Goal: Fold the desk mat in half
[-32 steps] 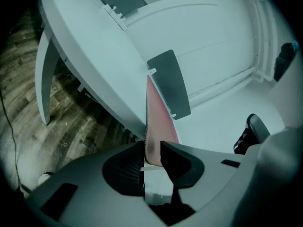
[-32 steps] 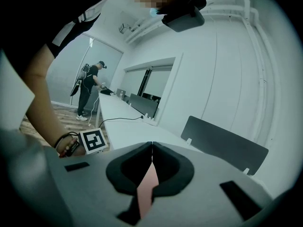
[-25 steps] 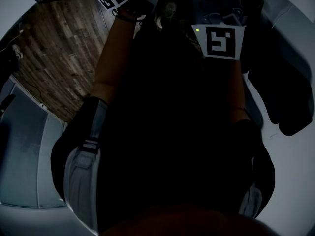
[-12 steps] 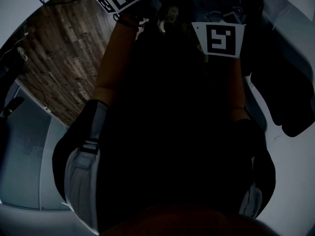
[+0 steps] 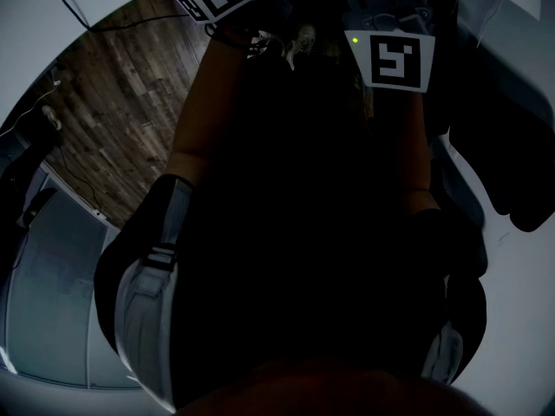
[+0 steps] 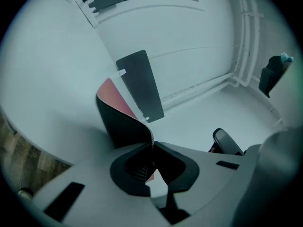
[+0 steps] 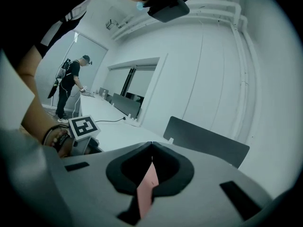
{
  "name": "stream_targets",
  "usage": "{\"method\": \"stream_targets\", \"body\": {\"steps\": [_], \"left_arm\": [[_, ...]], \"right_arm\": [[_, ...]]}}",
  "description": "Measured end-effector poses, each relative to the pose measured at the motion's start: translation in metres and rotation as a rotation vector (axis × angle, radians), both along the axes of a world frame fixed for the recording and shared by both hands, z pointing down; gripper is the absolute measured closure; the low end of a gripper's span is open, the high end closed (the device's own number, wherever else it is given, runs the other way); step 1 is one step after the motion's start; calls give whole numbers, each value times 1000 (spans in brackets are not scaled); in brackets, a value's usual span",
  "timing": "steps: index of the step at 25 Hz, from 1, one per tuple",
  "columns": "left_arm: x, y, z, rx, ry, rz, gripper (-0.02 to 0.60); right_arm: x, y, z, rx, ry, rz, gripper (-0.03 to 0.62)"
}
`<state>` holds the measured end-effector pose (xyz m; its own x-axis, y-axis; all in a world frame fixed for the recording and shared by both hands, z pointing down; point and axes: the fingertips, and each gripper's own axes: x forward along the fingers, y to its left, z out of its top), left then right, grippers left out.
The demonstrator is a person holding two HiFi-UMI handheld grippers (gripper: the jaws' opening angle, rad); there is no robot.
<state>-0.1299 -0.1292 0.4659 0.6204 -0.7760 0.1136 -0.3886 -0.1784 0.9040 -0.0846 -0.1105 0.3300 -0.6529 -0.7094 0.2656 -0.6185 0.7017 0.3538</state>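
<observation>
We see the left gripper [image 6: 152, 143] clenched on an edge of the desk mat [image 6: 120, 122], which curls away from its jaws, black face outward and pink face inward. The right gripper [image 7: 151, 148] is clamped on a pink strip of the same mat. Both grippers hold it in front of a long white table [image 7: 109, 126] that carries a dark divider panel [image 7: 208, 143]. Wood floor [image 5: 121, 102] lies below. 1 other person [image 7: 71, 86] stands at the far end of the table, and pipes [image 7: 222, 6] run along the white wall.
</observation>
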Motion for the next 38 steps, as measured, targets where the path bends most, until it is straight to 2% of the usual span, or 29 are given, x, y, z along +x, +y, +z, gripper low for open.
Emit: {"method": "stream_targets", "body": {"steps": [8, 14, 27, 32, 38], "left_arm": [[15, -35, -32, 63, -14, 56, 555], [30, -62, -41, 81, -24, 64, 555], [55, -123, -44, 65, -66, -56, 555], [77, -141, -44, 62, -71, -72, 555], [95, -160, -57, 80, -64, -47, 555]], "right_arm": [[10, -31, -22, 40, -48, 69, 565], [27, -63, -31, 70, -78, 67, 565], [71, -137, -24, 21, -196, -31, 565], [94, -154, -18, -2, -216, -40, 565], [109, -173, -27, 13, -232, -14, 565]]}}
